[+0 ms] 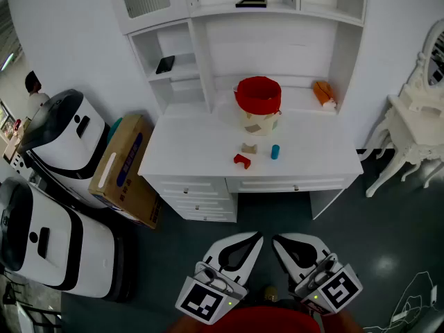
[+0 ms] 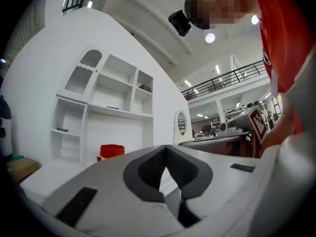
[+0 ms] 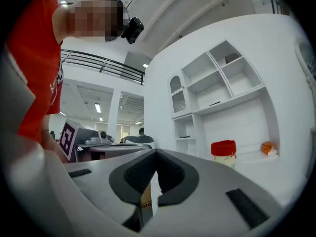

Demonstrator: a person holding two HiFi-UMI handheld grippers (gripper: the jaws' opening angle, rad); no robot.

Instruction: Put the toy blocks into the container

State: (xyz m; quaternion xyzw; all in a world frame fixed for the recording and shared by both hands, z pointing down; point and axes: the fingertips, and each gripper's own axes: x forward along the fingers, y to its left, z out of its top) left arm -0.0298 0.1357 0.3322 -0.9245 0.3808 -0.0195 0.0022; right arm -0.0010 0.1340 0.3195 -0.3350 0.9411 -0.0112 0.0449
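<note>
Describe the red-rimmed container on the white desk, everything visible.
The container is a soft-looking round bin: a wide red cuff around its open mouth, a cream body with tan patches below. It stands upright at the back of the white desk, under the shelves. Only the desk touches it; the toy blocks lie apart in front. No contents can be made out.

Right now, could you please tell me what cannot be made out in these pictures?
Inside of the container: head view, too small, and its near wall covers the bottom.
The red block, beige block and blue block: in both gripper views, hidden behind the left hand-held gripper and right hand-held gripper.
The orange thing at the desk's back: head view, too small to identify.
</note>
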